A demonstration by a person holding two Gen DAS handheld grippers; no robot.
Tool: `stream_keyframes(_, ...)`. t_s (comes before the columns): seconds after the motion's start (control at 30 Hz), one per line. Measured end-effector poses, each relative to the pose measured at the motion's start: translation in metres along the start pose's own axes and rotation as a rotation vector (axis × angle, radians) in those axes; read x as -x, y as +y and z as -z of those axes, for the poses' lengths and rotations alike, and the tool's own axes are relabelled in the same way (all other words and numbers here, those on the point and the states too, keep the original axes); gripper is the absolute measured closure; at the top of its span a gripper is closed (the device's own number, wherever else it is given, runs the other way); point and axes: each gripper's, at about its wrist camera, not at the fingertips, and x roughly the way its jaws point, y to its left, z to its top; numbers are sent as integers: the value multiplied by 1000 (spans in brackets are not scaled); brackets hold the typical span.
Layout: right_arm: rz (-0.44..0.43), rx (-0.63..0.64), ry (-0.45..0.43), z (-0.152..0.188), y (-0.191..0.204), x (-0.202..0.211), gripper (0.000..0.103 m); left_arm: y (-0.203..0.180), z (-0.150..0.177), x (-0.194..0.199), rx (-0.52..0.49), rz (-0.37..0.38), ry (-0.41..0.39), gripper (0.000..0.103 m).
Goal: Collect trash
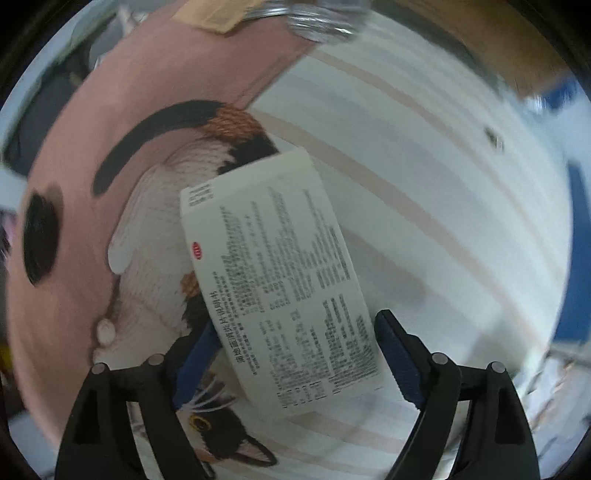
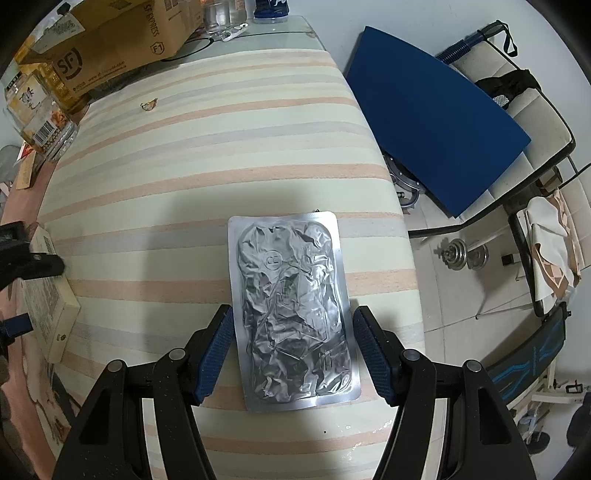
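Note:
A white medicine box [image 1: 280, 280] with dense black print lies half on a pink cat-pattern mat [image 1: 155, 122] and half on the striped tablecloth [image 1: 424, 184]. My left gripper [image 1: 297, 318] points down over it, open, a blue pad at each long side and a thin gap at the right one. The right wrist view shows a flat, crinkled silver foil pouch [image 2: 291, 306] lying on the striped cloth. My right gripper [image 2: 293, 308] is open astride it, with cloth showing between each pad and the pouch. The box [image 2: 48, 295] and left gripper show at that view's left edge.
At the back stand an SF cardboard box [image 2: 110, 40], a labelled glass jar [image 2: 40, 125] and a drinking glass [image 2: 218, 16]. A small scrap [image 2: 149, 104] lies on the cloth. Past the table's right edge are a blue chair [image 2: 436, 118] and a dumbbell [image 2: 465, 254].

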Motion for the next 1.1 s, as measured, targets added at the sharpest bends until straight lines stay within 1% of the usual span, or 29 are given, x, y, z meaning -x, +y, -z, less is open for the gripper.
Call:
stream_keyframes(0.07,-2,9,3,-2,0,-1,35,-5,4,2,-43,9,-36,21)
stream_keyframes(0.13,-3,18,0,-2,0,-1,35,-7,10,3,-93,15,-50,22)
stream_keyframes(0.23,-18,15,-5,0,-1,2,35,-5,29,6,-147,23,-67,23)
stream_keyframes(0.33,-50,12,-22,8,-4,11,35,-1,50,11,-193,25,-93,23)
stream_keyframes(0.4,-71,9,-33,16,-6,20,35,3,69,18,-224,43,-111,23)
stream_keyframes(0.53,-133,11,-54,41,-11,42,35,11,111,42,-301,66,-149,23)
stream_keyframes(0.6,-172,18,-59,60,-13,55,35,18,138,56,-338,71,-173,23)
stream_keyframes(0.7,-205,32,-66,91,-15,76,36,41,164,67,-353,91,-182,23)
stream_keyframes(0.73,-220,35,-65,105,-16,84,36,49,179,74,-352,102,-184,23)
stream_keyframes(0.83,-257,38,-65,146,-20,109,36,89,214,94,-339,140,-182,23)
stream_keyframes(0.87,-261,40,-67,159,-20,117,36,105,219,100,-335,150,-183,23)
stream_keyframes(0.97,-279,52,-86,211,-18,148,36,149,261,121,-333,178,-196,23)
stream_keyframes(1.0,-287,54,-90,225,-18,157,36,161,275,127,-334,183,-203,25)
stream_keyframes(1.03,-296,58,-95,245,-16,168,36,175,290,132,-337,193,-206,34)
stream_keyframes(1.07,-300,60,-99,262,-14,177,36,190,301,135,-338,202,-204,37)
stream_keyframes(1.1,-309,63,-107,283,-11,188,36,205,313,137,-334,214,-204,37)
